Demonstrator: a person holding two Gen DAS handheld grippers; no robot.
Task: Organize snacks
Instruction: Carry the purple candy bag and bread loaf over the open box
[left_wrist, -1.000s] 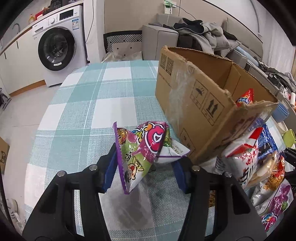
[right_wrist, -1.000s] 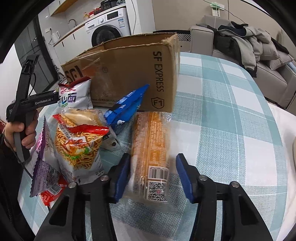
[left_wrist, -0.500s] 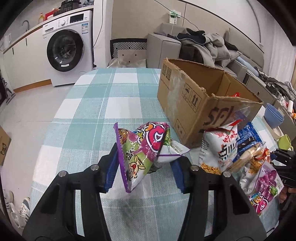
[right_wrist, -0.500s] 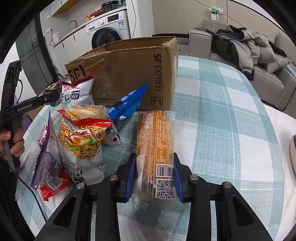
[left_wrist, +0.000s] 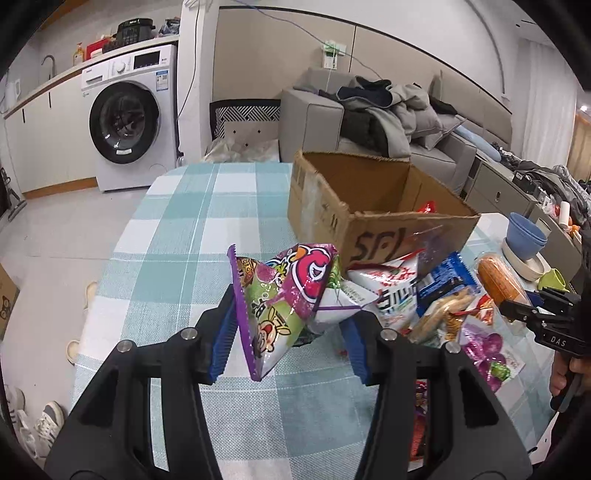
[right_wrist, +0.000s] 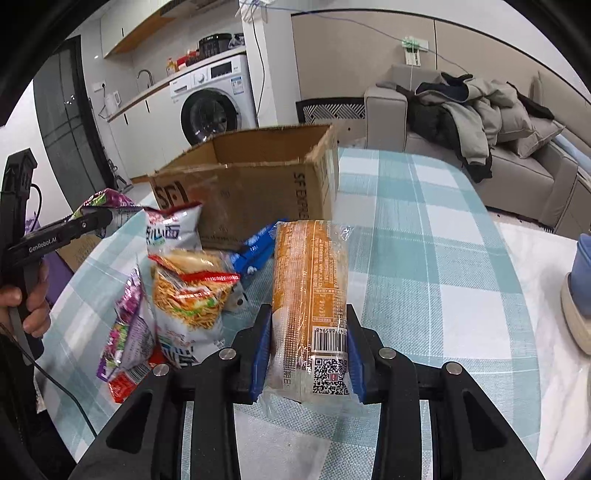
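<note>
Close in, right tool (right_wrist: 306, 356) pinches the orange wrapped packet (right_wrist: 310, 295) near its barcode end, both blue pads pressed against the wrapper, long axis pointing away toward the box. Left tool (left_wrist: 290, 334) carries the purple-green snack bag (left_wrist: 284, 295): bag sits between spread-looking pads, the left pad against its serrated edge, the right pad's contact hidden behind the bag's white underside. Hold looks light, at one corner region; bag hangs tilted.

Just beyond, loose pile on the checked worktop (right_wrist: 424, 236): noodle bag (right_wrist: 188, 299), white-blue chip bag (right_wrist: 166, 229), blue packet (right_wrist: 255, 251), purple packet (right_wrist: 129, 325). Pile lies against the near wall of the cardboard box (right_wrist: 251, 184).

Farther, box stands open-topped, one red packet corner (left_wrist: 426, 206) showing inside; most of the interior is brown floor.

Judgement: step in hand is carrying both held snacks to the box.
- Lift each clear of the near cardboard rim before moving in; the long packet's free end droops little but could catch the ragged edge.
- Bring the orange packet in lengthwise along a wall so it lies flat.
- Left bag is slippery foil, thin grip; move slowly, avoid swinging.
- Stagger the two tools; the opening looks tight for both at once.
- Release low inside, not from height.
</note>
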